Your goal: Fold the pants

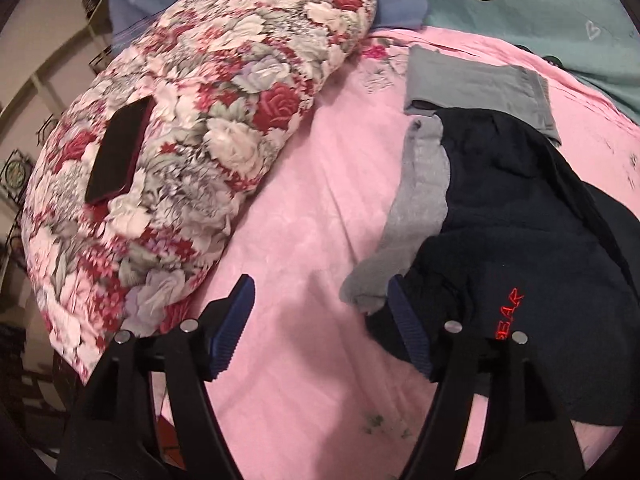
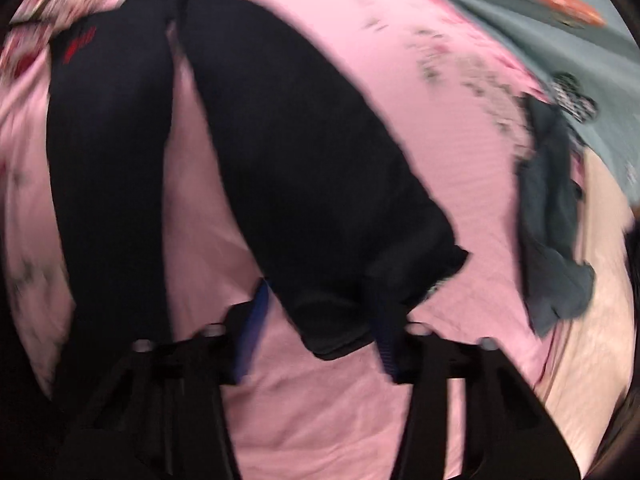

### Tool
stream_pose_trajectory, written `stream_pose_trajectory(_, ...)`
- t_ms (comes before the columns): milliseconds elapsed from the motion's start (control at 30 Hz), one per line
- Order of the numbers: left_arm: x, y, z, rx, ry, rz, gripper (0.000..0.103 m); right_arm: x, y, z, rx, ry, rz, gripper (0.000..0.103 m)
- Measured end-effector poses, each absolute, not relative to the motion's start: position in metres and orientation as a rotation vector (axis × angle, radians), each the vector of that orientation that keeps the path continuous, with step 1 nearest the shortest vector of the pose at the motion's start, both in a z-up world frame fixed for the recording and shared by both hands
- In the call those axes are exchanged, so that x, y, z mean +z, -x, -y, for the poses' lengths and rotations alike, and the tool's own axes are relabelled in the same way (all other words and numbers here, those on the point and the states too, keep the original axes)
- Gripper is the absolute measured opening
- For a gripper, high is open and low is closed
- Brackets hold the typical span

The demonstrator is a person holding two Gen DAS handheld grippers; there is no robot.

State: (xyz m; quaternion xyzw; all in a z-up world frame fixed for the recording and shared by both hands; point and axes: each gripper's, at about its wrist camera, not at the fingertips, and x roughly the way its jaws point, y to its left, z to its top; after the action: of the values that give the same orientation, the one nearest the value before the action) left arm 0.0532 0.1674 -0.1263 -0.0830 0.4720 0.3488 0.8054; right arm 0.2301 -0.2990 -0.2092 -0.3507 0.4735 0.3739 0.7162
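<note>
The dark navy pants (image 1: 520,216) lie on the pink bedsheet (image 1: 316,184), waist end near me, with a grey lining (image 1: 420,200) turned out and a red logo (image 1: 508,308). My left gripper (image 1: 320,304) is open above the sheet, its right finger beside the waist edge. In the right wrist view the two pant legs (image 2: 288,128) stretch away across the sheet (image 2: 312,400). My right gripper (image 2: 320,320) is open, and the hem of the right leg (image 2: 360,296) lies between its fingers. That view is blurred.
A floral pillow (image 1: 192,132) with a dark phone-like object (image 1: 116,156) on it lies left. A folded grey garment (image 1: 480,84) lies beyond the pants. A teal blanket (image 1: 540,12) is at the back. Another dark grey garment (image 2: 556,220) lies right of the legs.
</note>
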Motion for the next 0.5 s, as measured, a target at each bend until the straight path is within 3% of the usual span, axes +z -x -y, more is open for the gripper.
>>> stream_pose_trajectory(33, -0.124, -0.051, -0.164, 0.762, 0.177, -1.01, 0.07, -0.208, -0.234, 0.298, 0.854, 0.785, -1.066, 0.011)
stream_pose_trajectory(100, -0.116, -0.048, -0.155, 0.789, 0.173, -1.005, 0.071, -0.196, -0.243, 0.301, 0.904, 0.757, -1.072, 0.006)
stream_pose_trajectory(267, -0.101, -0.05, -0.13, 0.806, 0.152, -0.99, 0.073, -0.126, -0.349, 0.329, 0.893, 0.324, -1.039, 0.005)
stream_pose_trajectory(400, -0.09, -0.055, -0.111, 0.812, 0.143, -0.971, 0.077, -0.115, -0.461, 0.359, 0.598, 0.104, -0.991, 0.006)
stream_pose_trajectory(467, -0.089, -0.059, -0.102, 0.804, 0.137, -0.972, 0.079, -0.124, -0.484, 0.361, 0.498, 0.099, -1.018, 0.018)
stream_pose_trajectory(500, -0.09, -0.062, -0.098, 0.797, 0.132, -0.974, 0.08, -0.128, -0.493, 0.362, 0.443, 0.128, -1.039, 0.046)
